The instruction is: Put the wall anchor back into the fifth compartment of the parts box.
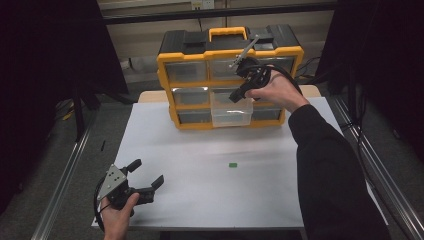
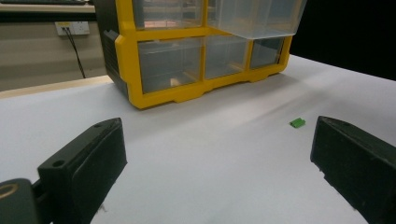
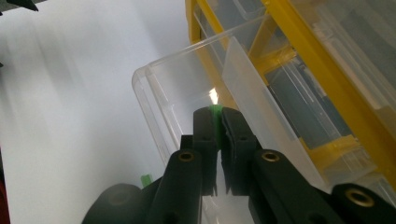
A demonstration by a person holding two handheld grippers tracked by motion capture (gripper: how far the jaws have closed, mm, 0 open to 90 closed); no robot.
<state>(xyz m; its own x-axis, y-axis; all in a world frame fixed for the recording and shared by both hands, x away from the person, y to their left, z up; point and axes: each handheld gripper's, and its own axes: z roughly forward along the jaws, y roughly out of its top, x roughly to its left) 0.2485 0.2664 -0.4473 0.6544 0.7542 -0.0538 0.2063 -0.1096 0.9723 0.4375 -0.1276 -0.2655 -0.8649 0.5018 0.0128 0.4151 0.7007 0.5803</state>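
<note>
A small green piece is pinched at the tips of my right gripper, which is shut on it. That gripper hangs just above a clear drawer pulled out of the yellow and black organizer. In the right gripper view the open drawer lies directly under the jaws, beside its slanted clear divider. A second green piece lies on the white table. My left gripper rests open at the table's front left, and the green piece sits ahead of its right jaw.
The organizer stands at the table's far edge with its other clear drawers closed. The white tabletop spreads between the organizer and the left gripper. Metal rails run along both sides of the table.
</note>
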